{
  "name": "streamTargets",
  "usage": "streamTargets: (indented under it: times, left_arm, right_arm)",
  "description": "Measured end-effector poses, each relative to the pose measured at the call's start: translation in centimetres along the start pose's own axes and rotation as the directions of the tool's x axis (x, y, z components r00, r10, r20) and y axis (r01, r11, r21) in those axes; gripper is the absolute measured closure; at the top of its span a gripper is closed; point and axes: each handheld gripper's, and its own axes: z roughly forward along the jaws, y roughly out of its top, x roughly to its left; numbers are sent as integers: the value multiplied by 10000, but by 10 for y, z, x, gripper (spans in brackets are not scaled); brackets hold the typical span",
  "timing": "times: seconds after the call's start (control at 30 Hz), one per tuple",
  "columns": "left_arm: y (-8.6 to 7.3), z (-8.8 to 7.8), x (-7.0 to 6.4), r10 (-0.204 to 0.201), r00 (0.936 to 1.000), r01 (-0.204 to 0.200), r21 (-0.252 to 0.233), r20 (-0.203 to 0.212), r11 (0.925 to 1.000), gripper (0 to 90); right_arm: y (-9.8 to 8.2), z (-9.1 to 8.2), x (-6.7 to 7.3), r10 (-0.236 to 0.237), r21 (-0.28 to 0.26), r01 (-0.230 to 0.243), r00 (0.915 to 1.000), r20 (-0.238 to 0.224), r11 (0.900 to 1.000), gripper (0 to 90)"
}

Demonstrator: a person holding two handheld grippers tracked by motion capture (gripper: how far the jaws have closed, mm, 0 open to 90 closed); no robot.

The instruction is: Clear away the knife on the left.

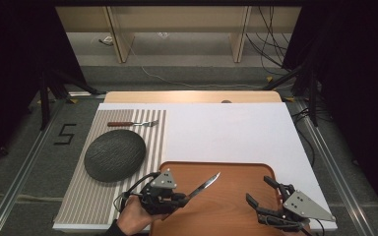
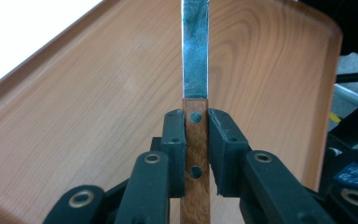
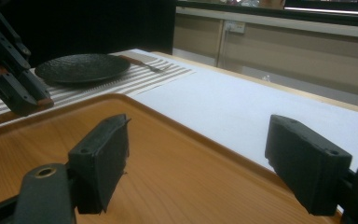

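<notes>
The left gripper point(image 1: 186, 197) squeezes a knife point(image 1: 203, 185) by its wooden handle, above the wooden tray point(image 1: 226, 206). The right gripper point(image 1: 261, 192) is wide open, holding nothing. The dark plate point(image 1: 114, 154) sits on the striped mat point(image 1: 96, 196), beside a fork point(image 1: 134, 124).

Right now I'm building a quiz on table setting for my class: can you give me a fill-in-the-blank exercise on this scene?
1. The left gripper is shut on the wooden handle of a ____.
2. The fork lies on the striped mat, beyond the dark ____.
3. The right gripper, jaws open and empty, is over the wooden ____.
4. The knife's blade points out over the ____.

Missing words: knife; plate; tray; tray
</notes>
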Motion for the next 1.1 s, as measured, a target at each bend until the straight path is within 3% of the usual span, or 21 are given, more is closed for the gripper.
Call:
streamTargets:
  times: [0.3, 0.6, 0.9, 1.1]
  left_arm:
    - [1, 12, 4, 102, 9999, -111, 865, 108, 9962, 770]
    - [-2, 29, 4, 164, 9996, -204, 1924, 228, 9811, 770]
    - [-4, 33, 4, 34, 9997, -88, 2207, 249, 9753, 770]
    - [-6, 38, 3, 121, 9993, -208, 2596, 351, 9655, 770]
  right_arm:
    - [-1, 1, 0, 25, 8, -25, 10000, 42, 10000, 226]
    - [-1, 1, 0, 28, 15, -28, 10000, 25, 10000, 226]
    - [0, 1, 0, 10, 6, -10, 10000, 22, 10000, 226]
    - [0, 1, 0, -7, -2, 7, 10000, 12, 10000, 226]
